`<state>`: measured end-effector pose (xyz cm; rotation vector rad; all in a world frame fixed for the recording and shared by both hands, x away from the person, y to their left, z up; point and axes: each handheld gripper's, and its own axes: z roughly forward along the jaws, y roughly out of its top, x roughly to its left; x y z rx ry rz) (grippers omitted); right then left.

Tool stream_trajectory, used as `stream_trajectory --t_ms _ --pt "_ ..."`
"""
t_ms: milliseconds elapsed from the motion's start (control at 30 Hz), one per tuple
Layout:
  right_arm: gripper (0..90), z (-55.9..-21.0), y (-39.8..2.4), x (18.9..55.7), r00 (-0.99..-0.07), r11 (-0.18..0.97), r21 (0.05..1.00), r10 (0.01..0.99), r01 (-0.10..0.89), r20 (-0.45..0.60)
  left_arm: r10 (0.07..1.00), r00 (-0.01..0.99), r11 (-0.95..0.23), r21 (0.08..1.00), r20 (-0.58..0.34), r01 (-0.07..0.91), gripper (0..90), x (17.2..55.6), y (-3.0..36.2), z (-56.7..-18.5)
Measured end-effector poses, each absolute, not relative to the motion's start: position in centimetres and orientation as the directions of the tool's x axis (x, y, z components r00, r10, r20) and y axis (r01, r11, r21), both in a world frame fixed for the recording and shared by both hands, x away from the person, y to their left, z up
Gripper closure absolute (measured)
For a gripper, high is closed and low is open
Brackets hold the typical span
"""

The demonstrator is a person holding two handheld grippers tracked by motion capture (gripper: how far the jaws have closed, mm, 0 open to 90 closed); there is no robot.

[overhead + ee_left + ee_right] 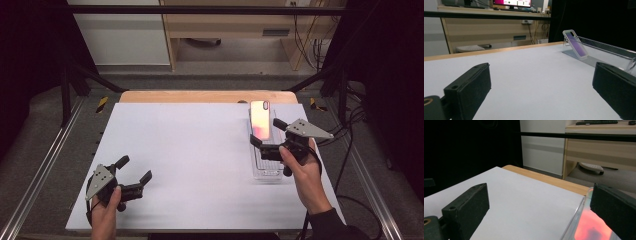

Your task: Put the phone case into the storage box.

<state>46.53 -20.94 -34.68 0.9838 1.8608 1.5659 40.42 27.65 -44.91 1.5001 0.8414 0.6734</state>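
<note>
Black grippers, blocky black jaws, grey three-cornered top plates, black cables; dark sleeve (330, 222).

A wooden table (150, 96) carries a white sheet (190, 160); on the sheet lies a clear stand (265, 170); a phone (260, 120) leans in it.

A large white rectangular sheet (190, 165) is laid over the light wooden table (200, 96), whose far edge is left uncovered beyond the sheet. Behind the table, a pale wooden desk (225, 25) is seen, with a white cabinet panel (120, 35) just to its left. A black horizontal bar (200, 9) is stretched across in front of the desk. A bundle of dark cables (307, 45) is hung at the desk's right end. Grey carpet (50, 130) is spread around the table, and aluminium rails (42, 167) are run along the table's left and right sides.
</note>
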Motion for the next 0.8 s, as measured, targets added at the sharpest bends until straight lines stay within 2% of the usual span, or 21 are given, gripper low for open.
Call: stream_trajectory --t_ms 800 --pt "2.6 -36.4 -25.8 45.3 -0.545 0.051 0.974 0.834 0.223 0.081 0.826 0.561 -0.009 0.993 -0.06 0.119 1.3 40.3 27.9 -44.9"
